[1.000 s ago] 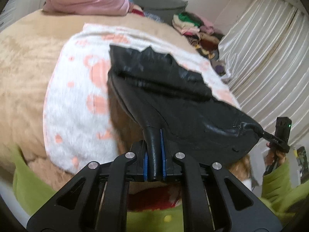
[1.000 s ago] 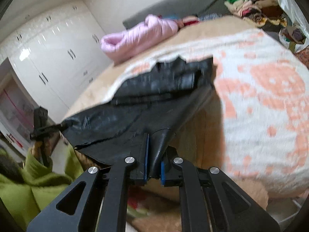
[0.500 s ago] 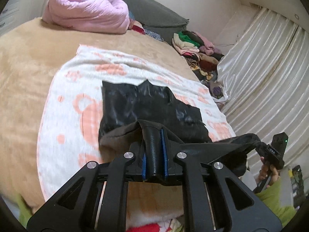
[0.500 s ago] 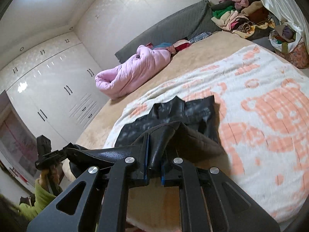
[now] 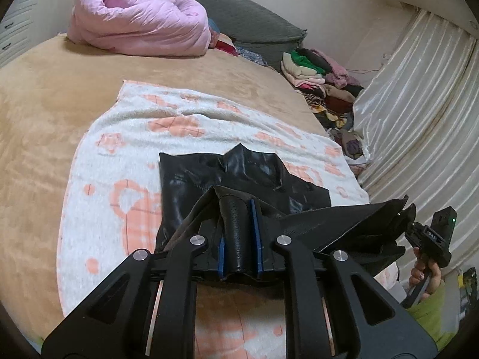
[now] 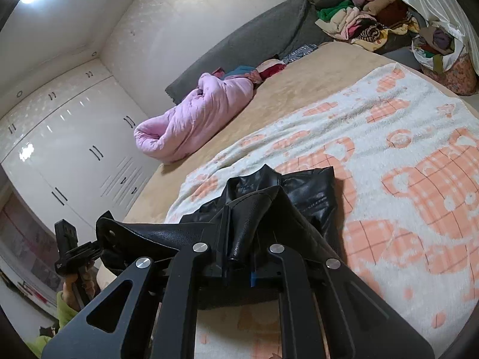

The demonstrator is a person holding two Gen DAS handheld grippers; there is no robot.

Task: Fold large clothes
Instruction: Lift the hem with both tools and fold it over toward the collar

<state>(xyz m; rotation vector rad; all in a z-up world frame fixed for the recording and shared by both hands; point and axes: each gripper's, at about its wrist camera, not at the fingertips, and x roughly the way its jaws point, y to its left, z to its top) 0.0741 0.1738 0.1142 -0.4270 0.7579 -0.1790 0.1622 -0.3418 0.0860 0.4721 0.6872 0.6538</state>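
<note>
Beige bedding (image 5: 45,119) and a white-and-orange patterned blanket (image 5: 98,161) spread under both tools, where the left gripper (image 5: 239,233) pinches a fold of the black leather-look garment (image 5: 209,176) between its blue pads (image 5: 257,239), and the right gripper (image 6: 242,236) clamps another fold. Between them the raised hem stretches taut above the garment's far half, which lies flat on the blanket. Farther off sit a rolled pink quilt (image 5: 137,21), a grey headboard cushion (image 5: 251,21), a heap of clothes (image 5: 317,74) and pale curtains (image 5: 419,119).

Both grippers have carried the black garment's (image 5: 239,179) near edge forward over itself.
</note>
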